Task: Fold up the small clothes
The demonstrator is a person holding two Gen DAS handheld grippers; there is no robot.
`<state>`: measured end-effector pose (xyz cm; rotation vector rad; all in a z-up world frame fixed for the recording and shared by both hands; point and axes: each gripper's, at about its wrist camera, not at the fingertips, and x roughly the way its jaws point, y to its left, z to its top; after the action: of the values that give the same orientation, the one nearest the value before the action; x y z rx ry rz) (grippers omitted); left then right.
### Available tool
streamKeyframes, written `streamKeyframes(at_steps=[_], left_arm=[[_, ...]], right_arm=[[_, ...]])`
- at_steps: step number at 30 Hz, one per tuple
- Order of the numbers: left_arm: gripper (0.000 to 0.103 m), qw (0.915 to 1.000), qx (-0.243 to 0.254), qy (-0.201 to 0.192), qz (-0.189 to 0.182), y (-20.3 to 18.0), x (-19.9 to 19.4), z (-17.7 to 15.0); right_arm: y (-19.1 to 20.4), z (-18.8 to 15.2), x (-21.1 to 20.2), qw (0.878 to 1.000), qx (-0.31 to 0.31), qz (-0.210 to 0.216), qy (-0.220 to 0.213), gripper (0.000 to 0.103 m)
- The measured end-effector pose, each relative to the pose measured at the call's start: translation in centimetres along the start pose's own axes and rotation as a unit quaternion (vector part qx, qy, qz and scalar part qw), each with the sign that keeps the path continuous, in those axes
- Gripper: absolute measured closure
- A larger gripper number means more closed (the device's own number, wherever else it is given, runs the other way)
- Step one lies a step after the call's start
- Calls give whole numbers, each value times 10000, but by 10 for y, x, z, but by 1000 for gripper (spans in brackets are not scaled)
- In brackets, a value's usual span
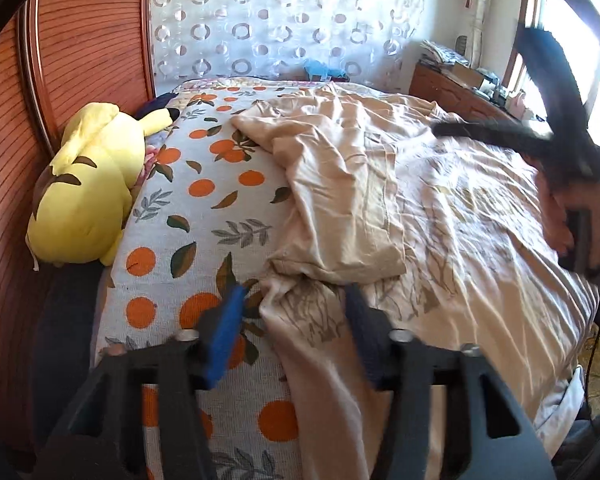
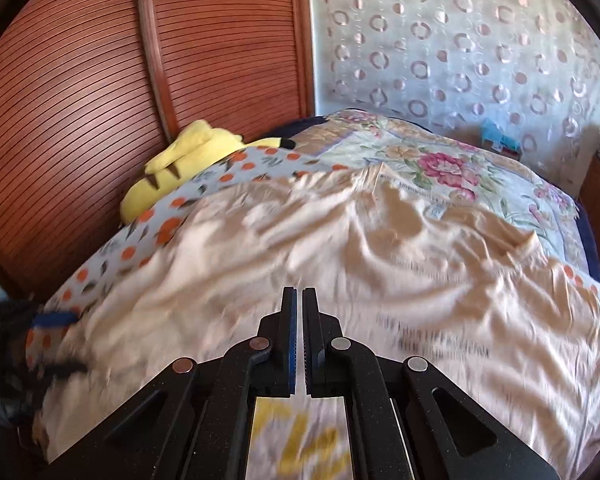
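Observation:
A beige T-shirt [image 1: 440, 200] with a faint print lies spread on the bed, one sleeve folded in over its left side [image 1: 340, 184]. My left gripper [image 1: 294, 300] is open, its fingers either side of the shirt's near left edge. My right gripper [image 2: 300, 300] is shut and empty, held above the shirt [image 2: 340, 264]. The right gripper also shows blurred at the far right of the left wrist view [image 1: 540, 120]. The left gripper's blue pad shows at the left edge of the right wrist view [image 2: 54, 319].
The shirt rests on a sheet with an orange-fruit pattern [image 1: 204, 184]. A yellow plush toy [image 1: 88, 188] lies by the wooden wall panel [image 1: 80, 40]. A floral quilt [image 2: 440, 160] lies beyond. A cluttered wooden cabinet [image 1: 452, 84] stands by the window.

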<state>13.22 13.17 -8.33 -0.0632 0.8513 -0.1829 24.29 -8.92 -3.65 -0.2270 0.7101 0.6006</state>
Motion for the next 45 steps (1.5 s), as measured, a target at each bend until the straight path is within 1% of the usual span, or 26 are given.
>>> streamKeyframes(at_steps=[1,3,4,5,6,7,8,9,10,12,14,18,20,23,24,25,26,27,28,30,34,35,37,40,42,45], left_arm=[[63,10000,-37,16,-31,1,1,2],[66,9999,-91,39,-63,5,4,6],[71,10000,-80,36,-46,5,6,7],[75,10000,-63,39,-31,5,7,8],[92,10000,-48,49,-46,5,7,7],[94,9999,-9,73,-89,3,7,6],[95,9999,24,52,-85,3,6,6],[96,10000,36,17,-43,3,3,6],[97,10000,9,-73,65,5,-3,6],[97,9995,-107,-238,175,11,-17,5],[97,9993,-227,-273,131,17,-26,5],[97,9992,-138,-246,280,12,-31,3],[97,9991,-147,-235,323,10,-31,4],[97,9982,-126,-310,488,6,-36,8],[90,9982,-114,-337,487,5,-39,8],[67,9981,-130,-395,461,4,-42,11],[53,9979,-147,-460,433,4,-45,13],[32,9978,-136,-516,401,3,-47,14],[21,9978,-101,-542,360,0,-48,16],[21,9986,-40,-464,269,-7,-45,20],[21,9985,24,-489,239,-26,-35,30],[21,9987,52,-468,203,-32,-31,33],[21,9990,63,-433,8,-43,-23,38],[21,9991,151,-377,-97,-62,-9,45],[21,9991,240,-258,-222,-78,4,50],[21,9982,449,-125,-367,-105,21,55]], right_arm=[[-1,-9,-6,10000,-36,-35,27,101],[-6,-26,-20,9999,-91,-121,63,100],[-9,-35,-27,9998,-95,-176,79,99],[-12,-43,-33,9996,-90,-236,94,95],[-16,-51,-40,9994,-101,-304,110,91],[-19,-56,-45,9992,-120,-369,122,82],[-22,-63,-50,9989,-129,-417,154,65],[-27,-67,-53,9988,-106,-413,223,52],[-31,-73,-57,9988,-52,-399,288,36],[-40,-80,-62,9983,49,-476,335,34],[-49,-83,-64,9974,152,-551,445,33],[-58,-86,-67,9961,279,-618,573,33],[-58,-86,-69,9961,264,-627,569,33],[-58,-83,-67,9960,253,-638,578,31],[-58,-83,-68,9961,256,-619,582,31],[-56,-81,-65,9962,243,-597,592,28],[-54,-79,-60,9962,214,-587,604,26],[-53,-79,-58,9962,183,-590,612,25],[-53,-79,-57,9963,171,-578,618,23],[-54,-79,-56,9965,163,-532,629,20],[-55,-79,-53,9965,118,-504,650,16],[-55,-79,-53,9966,116,-496,654,15],[-55,-78,-52,9965,113,-498,657,15],[-55,-78,-53,9965,119,-498,664,15],[-60,-80,-59,9962,181,-575,624,15],[-76,-89,-82,9964,341,-610,476,16]])
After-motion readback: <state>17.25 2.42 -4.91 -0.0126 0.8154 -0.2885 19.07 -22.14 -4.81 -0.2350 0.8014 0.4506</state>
